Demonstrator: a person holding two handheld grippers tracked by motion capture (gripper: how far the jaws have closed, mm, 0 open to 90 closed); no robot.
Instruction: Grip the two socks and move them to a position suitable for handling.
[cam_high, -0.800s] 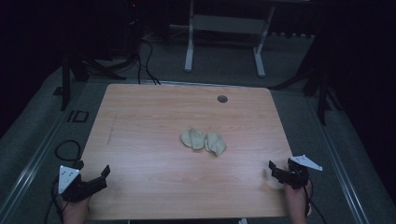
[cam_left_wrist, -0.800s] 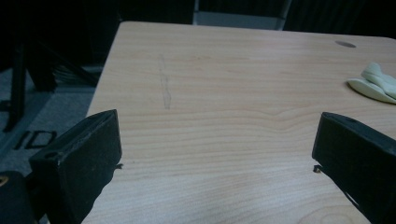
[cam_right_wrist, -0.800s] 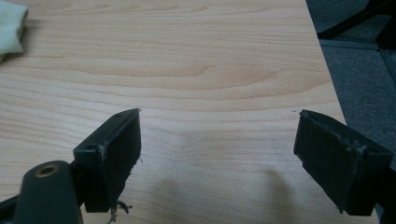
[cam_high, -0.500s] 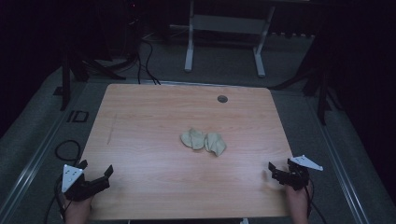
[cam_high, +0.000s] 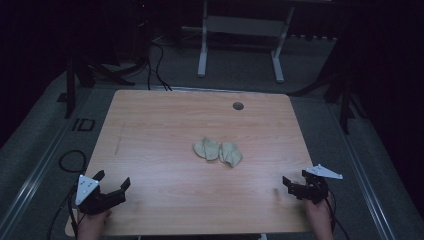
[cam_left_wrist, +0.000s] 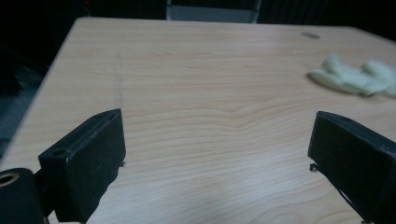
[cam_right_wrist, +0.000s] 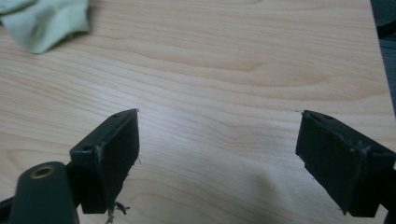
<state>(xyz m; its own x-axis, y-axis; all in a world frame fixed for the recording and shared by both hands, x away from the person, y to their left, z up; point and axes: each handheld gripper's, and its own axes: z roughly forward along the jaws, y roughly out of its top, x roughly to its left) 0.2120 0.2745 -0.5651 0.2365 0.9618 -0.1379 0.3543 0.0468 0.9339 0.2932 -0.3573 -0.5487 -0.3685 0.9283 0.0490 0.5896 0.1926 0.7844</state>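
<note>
Cloth (cam_high: 218, 151) mid-table, both tools wide open nr front edge, well apart

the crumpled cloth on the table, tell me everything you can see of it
The cloth is pale, greenish-beige, soft fabric, crumpled into two joined lumps rather than spread flat. It lies on the bare wooden table, a little right of centre. Nothing else touches it: both grippers are well clear at the near edge.

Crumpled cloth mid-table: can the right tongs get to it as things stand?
Probably yes. The right tongs stand open near the table's front right edge, and bare wood lies between them and the crumpled cloth; nothing blocks the path.
</note>
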